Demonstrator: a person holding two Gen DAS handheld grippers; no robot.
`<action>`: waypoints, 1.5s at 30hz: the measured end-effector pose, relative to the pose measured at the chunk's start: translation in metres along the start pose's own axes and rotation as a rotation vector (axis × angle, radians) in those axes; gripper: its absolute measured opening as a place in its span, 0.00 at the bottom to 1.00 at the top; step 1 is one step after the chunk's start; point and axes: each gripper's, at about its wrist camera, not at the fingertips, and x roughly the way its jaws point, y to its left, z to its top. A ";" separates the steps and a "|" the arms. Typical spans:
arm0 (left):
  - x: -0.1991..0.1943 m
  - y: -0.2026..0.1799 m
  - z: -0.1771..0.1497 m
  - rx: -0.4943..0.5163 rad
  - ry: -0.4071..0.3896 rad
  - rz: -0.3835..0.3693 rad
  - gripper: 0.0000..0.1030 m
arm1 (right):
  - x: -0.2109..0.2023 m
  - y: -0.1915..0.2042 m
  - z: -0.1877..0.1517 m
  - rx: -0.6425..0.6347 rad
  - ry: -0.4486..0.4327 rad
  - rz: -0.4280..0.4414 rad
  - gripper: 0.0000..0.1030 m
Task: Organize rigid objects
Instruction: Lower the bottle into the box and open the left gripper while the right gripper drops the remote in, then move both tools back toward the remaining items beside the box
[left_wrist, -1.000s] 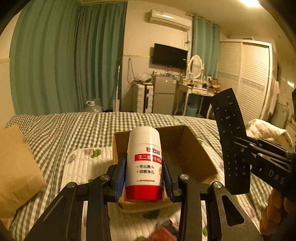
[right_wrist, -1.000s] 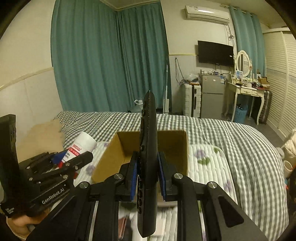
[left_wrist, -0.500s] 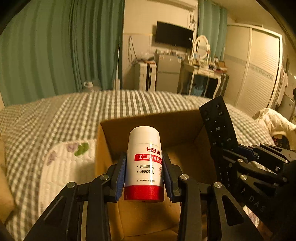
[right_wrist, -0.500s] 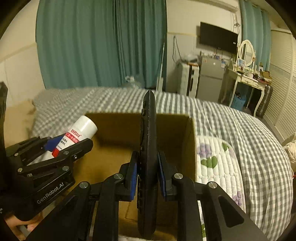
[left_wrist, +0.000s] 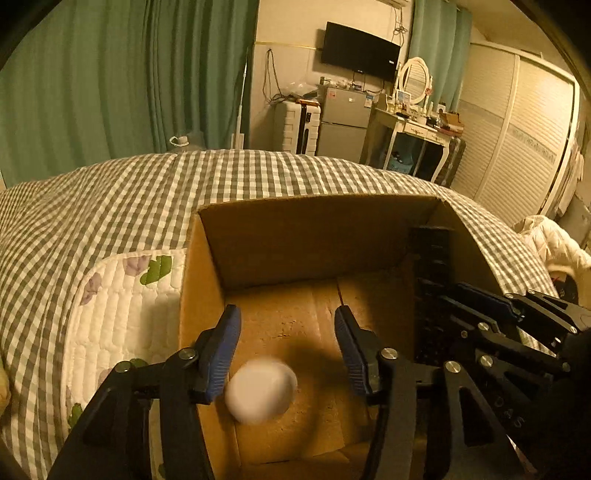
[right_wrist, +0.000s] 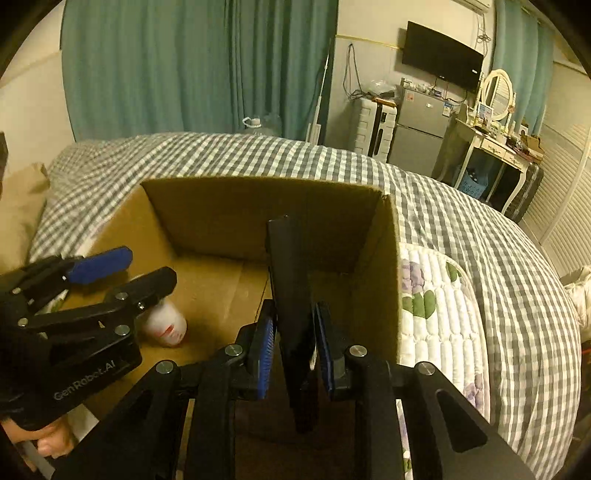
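An open cardboard box (left_wrist: 306, 236) (right_wrist: 258, 206) sits on the bed. My left gripper (left_wrist: 286, 343) (right_wrist: 122, 266) is open above the box. The white bottle with a red band (left_wrist: 261, 396) (right_wrist: 164, 325) is loose below the jaws, blurred, inside the box near its floor. My right gripper (right_wrist: 293, 332) (left_wrist: 476, 295) holds the black remote control (right_wrist: 291, 295) (left_wrist: 430, 280) upright between its blue pads, low inside the box by the right wall; the pads look slightly parted from it.
The bed has a grey checked cover (left_wrist: 147, 184) and a white quilted pad with flowers (left_wrist: 122, 295) (right_wrist: 439, 314). A tan pillow (right_wrist: 18, 206) lies at the left. A fridge, dressing table and wardrobe stand beyond the bed.
My left gripper has opened and let go of the white bottle, which has dropped into the box. Both grippers have moved down into the box; the remote is lower.
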 end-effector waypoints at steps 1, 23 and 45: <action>-0.004 0.001 0.001 -0.003 -0.008 0.005 0.65 | -0.004 -0.001 0.001 0.003 -0.011 -0.001 0.33; -0.172 0.010 -0.010 -0.019 -0.313 0.077 1.00 | -0.166 -0.009 -0.012 0.058 -0.337 -0.085 1.00; -0.254 -0.023 -0.056 0.052 -0.461 0.108 1.00 | -0.255 0.005 -0.081 0.022 -0.434 -0.104 1.00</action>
